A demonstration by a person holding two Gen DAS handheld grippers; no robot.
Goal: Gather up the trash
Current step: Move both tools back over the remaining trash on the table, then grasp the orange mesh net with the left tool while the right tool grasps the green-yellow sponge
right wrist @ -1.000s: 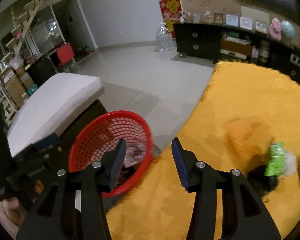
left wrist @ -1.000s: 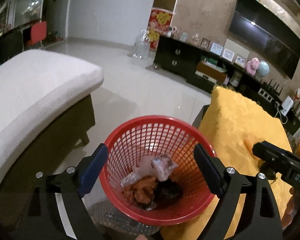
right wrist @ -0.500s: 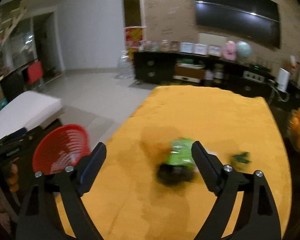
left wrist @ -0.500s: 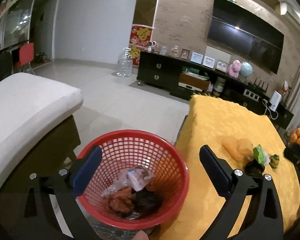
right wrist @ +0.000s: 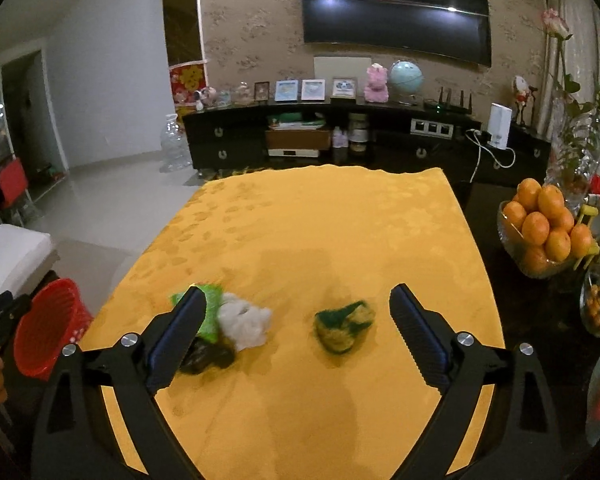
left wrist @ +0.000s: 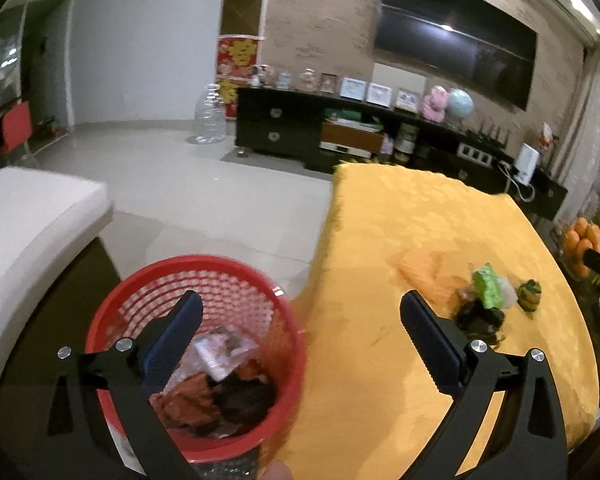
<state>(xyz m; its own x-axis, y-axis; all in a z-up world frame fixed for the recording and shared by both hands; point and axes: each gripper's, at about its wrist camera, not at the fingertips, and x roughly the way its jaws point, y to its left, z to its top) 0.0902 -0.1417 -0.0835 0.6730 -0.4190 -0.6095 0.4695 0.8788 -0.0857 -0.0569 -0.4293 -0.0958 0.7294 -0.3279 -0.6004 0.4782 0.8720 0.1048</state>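
Observation:
A red mesh basket stands on the floor by the table's left edge, holding a clear wrapper, orange-brown scraps and a black piece. My left gripper hangs open above the basket's right rim, holding nothing. On the yellow tablecloth lie a green wrapper, a white wad, a black scrap and a green-yellow crumpled wrapper. My right gripper hovers over the cloth, its jaws opening with nothing pressed between them. The green-yellow wrapper lies between its fingers' lines. The basket shows at far left.
A glass bowl of oranges and a vase with flowers stand right of the table. A white cushioned bench sits left of the basket. A dark TV cabinet lines the far wall, with a water bottle on the floor.
My right gripper swung right from beside the basket to over the table trash, and its jaws spread wide. My left gripper turned right, so the basket slid left in its view, and opened slightly wider.

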